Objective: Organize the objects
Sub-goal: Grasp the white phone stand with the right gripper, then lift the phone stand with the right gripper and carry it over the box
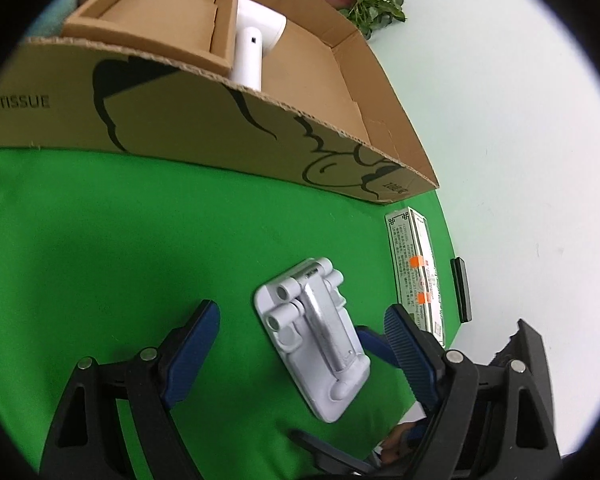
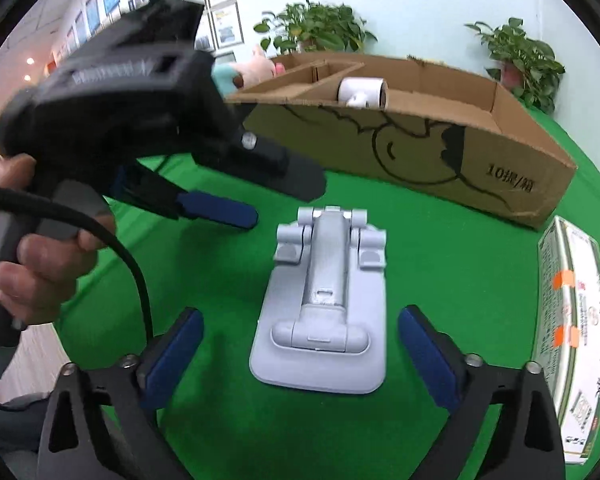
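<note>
A pale grey folded plastic phone stand (image 2: 324, 300) lies flat on the green cloth-covered desk (image 1: 100, 240), in front of a long open brown cardboard box (image 2: 440, 152) with black line drawings on its side. Inside the box, a smaller brown cardboard tray insert (image 1: 152, 20) fills one end, and just beside it a white cylindrical plastic device (image 1: 256, 44) leans against the insert. The other end of the box shows only its bare bottom.

The right tongs (image 2: 300, 356) are wide open, with one blue-padded finger on each side of the stand and not touching it. The left tongs (image 1: 300, 344) are also spread wide and hold nothing; the stand lies between their blue fingers. In the right wrist view, the left tongs reach in from the left, held in a hand (image 2: 32, 256).

A flat white and green printed carton (image 2: 572, 344) lies on the desk to the right of the stand, near the box corner.
</note>
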Available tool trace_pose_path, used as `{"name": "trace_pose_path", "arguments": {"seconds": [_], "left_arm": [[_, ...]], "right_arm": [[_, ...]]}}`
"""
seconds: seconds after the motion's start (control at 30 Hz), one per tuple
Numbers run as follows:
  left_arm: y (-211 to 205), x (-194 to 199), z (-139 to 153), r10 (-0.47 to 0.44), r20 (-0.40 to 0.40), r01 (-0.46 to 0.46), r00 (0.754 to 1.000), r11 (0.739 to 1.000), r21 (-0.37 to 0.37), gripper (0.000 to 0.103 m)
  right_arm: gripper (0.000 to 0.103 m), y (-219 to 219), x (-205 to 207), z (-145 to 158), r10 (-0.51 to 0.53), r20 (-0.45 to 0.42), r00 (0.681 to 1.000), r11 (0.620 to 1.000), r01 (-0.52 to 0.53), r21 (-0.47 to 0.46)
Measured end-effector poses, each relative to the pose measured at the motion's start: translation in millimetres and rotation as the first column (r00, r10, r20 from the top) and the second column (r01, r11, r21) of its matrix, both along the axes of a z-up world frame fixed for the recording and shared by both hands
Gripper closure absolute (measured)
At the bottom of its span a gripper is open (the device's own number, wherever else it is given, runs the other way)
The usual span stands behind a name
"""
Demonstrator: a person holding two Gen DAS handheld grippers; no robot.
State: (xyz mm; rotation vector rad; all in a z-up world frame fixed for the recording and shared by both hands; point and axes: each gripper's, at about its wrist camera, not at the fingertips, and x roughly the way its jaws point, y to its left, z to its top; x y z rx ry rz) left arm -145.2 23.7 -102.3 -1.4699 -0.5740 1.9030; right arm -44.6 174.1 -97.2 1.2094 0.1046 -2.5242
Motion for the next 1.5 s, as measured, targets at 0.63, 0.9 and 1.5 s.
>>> {"name": "trace_pose_path", "arguments": {"seconds": [0.63, 0.9, 1.5], "left_arm": [[1, 13, -9, 0.042, 0.074, -0.042, 0.996, 0.999, -0.003, 0.064], [1, 18, 4, 0.031, 0.031, -0.031, 0.999, 1.0, 0.0, 0.068], [38, 8, 188, -0.101, -0.429, 0.064, 0.898, 0.993, -0.098, 0.074]], "right_arm": [[0.039, 13, -14, 6, -0.129, 0.093, 0.987, 0.972, 0.144, -0.186], [0.04, 3, -2, 10, -0.143, 0.103, 0.984, 0.965, 0.162, -0.208], [0.041, 14, -15, 145, -0.235, -0.241, 0.941, 0.946, 0.165, -0.279]]}}
